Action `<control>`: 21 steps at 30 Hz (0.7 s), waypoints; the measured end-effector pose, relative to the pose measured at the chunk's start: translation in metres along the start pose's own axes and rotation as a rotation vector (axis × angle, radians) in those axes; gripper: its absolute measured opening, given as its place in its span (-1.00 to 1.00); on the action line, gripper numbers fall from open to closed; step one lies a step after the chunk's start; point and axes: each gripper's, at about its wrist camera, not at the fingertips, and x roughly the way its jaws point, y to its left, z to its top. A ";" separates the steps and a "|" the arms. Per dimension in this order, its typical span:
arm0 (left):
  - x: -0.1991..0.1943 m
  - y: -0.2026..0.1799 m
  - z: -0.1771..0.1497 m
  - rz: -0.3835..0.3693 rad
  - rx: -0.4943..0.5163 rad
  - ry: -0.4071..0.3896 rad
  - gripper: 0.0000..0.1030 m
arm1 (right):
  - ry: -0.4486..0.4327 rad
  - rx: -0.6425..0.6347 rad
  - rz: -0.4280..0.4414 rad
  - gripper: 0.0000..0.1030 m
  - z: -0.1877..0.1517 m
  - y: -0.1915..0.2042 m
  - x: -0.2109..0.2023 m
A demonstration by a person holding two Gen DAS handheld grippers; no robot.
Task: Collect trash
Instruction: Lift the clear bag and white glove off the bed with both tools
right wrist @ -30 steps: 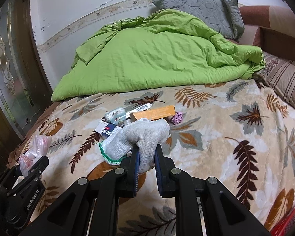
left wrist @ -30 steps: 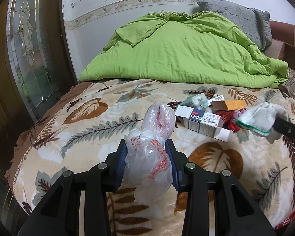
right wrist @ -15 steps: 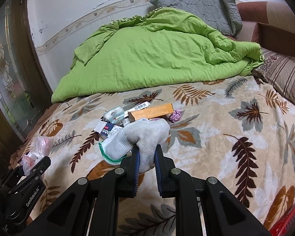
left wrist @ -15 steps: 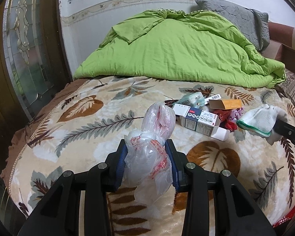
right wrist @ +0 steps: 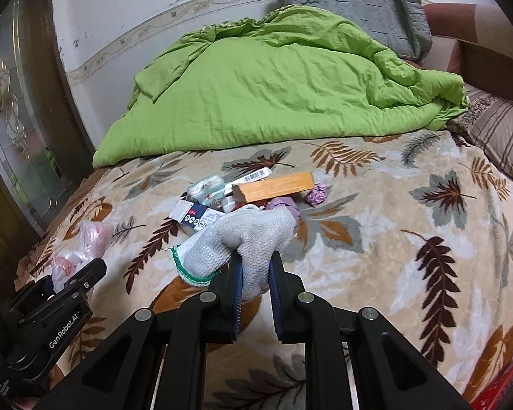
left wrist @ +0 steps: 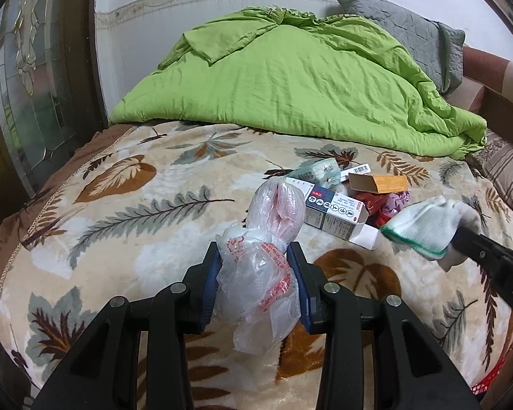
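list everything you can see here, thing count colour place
plastic bag: 1, clear with red print, held between left jaws
work glove: 1, white with green cuff, held between right jaws
orange box: 1, orange, in trash pile mid-bed
blue-and-white box: 1, near side of pile
barcode packet: 1, white, behind pile
crumpled purple wrapper: 1, right of orange box
leaf-print blanket: 1, beige, covers bed
green duvet: 1, heaped at bed's far side
grey pillow: 1, behind duvet
left gripper: black, shut on bag
right gripper: black, shut on glove
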 end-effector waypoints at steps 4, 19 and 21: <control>0.005 0.003 0.000 0.012 0.001 -0.001 -0.28 | 0.020 -0.005 0.010 -0.70 0.000 0.003 0.010; 0.021 0.006 0.004 0.029 0.018 0.005 -0.28 | 0.050 0.012 0.044 -0.70 0.006 0.002 0.036; 0.024 0.004 0.004 0.024 0.021 0.009 -0.28 | 0.045 0.016 0.036 -0.70 0.007 -0.001 0.035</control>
